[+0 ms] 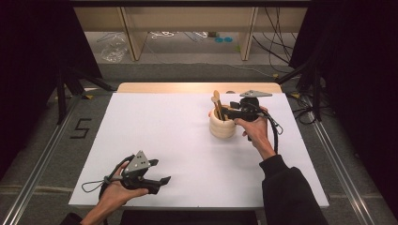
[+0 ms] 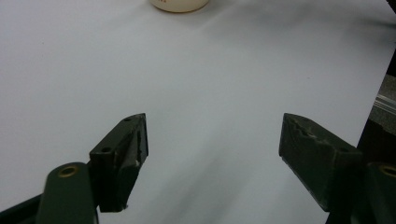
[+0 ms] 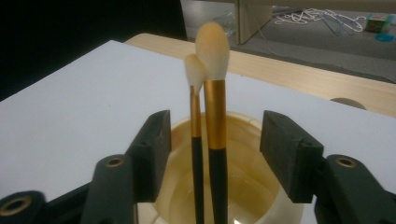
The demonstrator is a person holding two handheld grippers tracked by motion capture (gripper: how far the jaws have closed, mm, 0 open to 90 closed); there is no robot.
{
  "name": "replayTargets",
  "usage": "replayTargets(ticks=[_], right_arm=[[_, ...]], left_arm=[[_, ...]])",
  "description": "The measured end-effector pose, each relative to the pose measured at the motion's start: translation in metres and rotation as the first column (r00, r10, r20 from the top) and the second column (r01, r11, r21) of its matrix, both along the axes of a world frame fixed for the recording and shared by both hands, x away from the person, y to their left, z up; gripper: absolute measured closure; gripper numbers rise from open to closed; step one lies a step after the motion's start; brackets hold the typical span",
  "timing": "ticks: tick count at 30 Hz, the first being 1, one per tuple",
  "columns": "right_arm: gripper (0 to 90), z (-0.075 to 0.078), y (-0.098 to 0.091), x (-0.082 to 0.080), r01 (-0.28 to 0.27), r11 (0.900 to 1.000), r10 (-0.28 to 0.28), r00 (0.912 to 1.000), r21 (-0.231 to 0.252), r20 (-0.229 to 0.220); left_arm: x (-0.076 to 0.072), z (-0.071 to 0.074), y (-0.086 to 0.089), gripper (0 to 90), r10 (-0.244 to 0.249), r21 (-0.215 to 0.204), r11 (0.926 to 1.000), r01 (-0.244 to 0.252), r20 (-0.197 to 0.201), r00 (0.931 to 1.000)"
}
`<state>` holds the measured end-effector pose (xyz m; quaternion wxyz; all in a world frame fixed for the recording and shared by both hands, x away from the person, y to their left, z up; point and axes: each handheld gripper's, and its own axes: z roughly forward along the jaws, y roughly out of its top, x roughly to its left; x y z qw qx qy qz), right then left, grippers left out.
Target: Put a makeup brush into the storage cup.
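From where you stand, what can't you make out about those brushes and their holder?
- Brush handles' lower ends: right gripper view, cut off by the bottom edge inside the cream holder.
- Two makeup brushes: high view, too small to separate.
- Holder: left gripper view, cut by the top edge.

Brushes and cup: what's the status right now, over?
Right tongs open astride two brushes, not pressing. Brushes upright in cream cup. Left tongs open, nothing held. Nothing in the way.
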<state>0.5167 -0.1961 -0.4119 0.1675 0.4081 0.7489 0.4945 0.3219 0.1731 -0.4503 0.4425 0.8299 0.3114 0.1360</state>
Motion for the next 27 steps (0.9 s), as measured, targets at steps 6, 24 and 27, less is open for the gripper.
replayTargets(ticks=[6,24,27], right_arm=[[37.9,0.006,0.000,-0.006,0.008,1.0000,-0.008,1.0000,-0.001,-0.001],[23.8,0.024,0.007,-0.037,-0.013,0.9998,0.014,0.9987,-0.015,0.048],[23.6,0.022,0.009,-0.041,-0.018,0.9998,0.018,0.9986,-0.001,0.050]], left_arm=[[0.000,0.000,0.000,24.0,0.002,-0.003,1.0000,-0.002,0.000,1.0000],[0.001,0.001,0.000,23.7,0.005,-0.015,0.9999,-0.005,0.003,1.0000],[0.002,0.003,0.002,23.7,-0.011,0.004,0.9999,0.011,0.001,0.9999]])
